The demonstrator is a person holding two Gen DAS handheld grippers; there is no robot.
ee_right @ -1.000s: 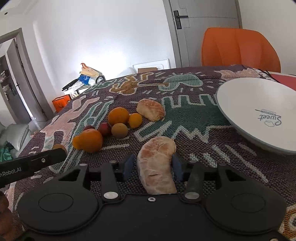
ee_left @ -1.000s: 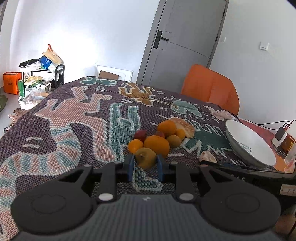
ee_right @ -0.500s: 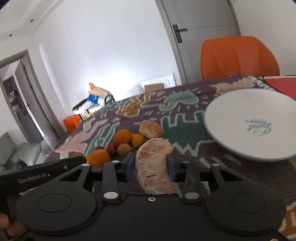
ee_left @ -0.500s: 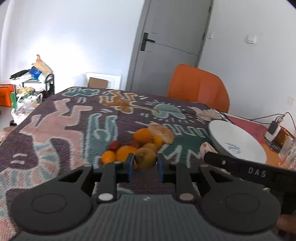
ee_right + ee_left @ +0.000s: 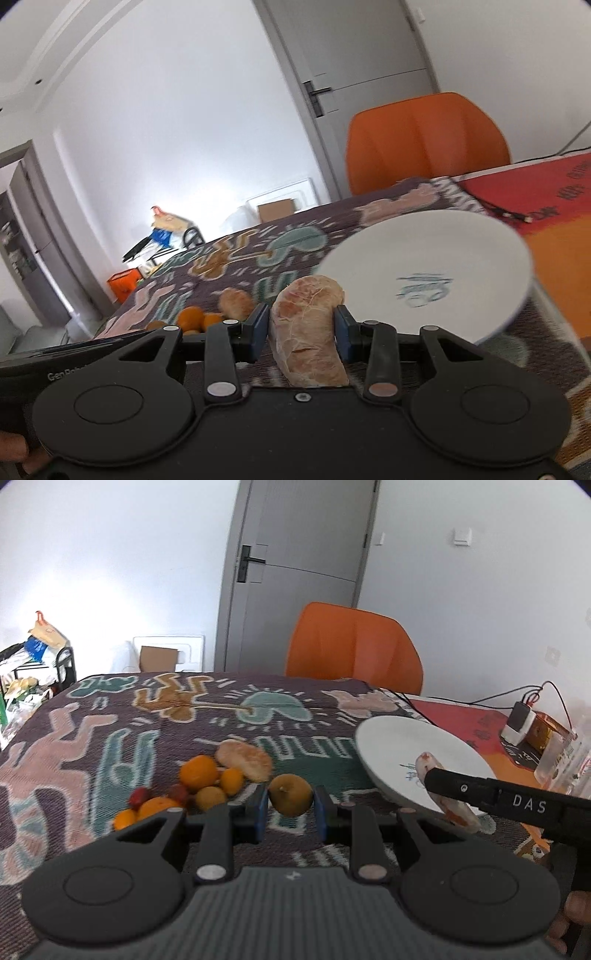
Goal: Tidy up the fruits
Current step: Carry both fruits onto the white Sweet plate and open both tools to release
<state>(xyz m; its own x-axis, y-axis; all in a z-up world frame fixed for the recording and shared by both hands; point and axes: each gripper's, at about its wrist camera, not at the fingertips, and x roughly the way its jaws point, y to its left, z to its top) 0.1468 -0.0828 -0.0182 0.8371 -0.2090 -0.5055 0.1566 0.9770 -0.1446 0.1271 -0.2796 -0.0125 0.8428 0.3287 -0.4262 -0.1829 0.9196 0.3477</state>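
Between the left gripper's (image 5: 289, 805) jaws sits a yellow-brown fruit (image 5: 290, 794), pinched on both sides and held above the bench (image 5: 92, 760). The right gripper (image 5: 301, 330) is likewise closed on a peeled citrus wedge (image 5: 308, 328), gripped near its middle with the tip poking forward, near the plate's (image 5: 461, 254) near rim. Beyond the left jaws, 1 loose pile of oranges (image 5: 198, 773) and small red fruits lies on the patterned cloth, with another peeled piece (image 5: 243, 758) touching its far side. Farther right is the plate, then an orange chair (image 5: 354, 646) behind the bench.

My judgement: the wedge is soft and could tear or slip if squeezed harder or released before it is well over the plate. The round fruit may roll off the shallow plate if dropped from height.

Only the left view shows the wedge hanging over the plate's near edge, seen from the side, plus the cables and box at far right. Only the right view shows the jaws' contact on the wedge, though it is blurred.
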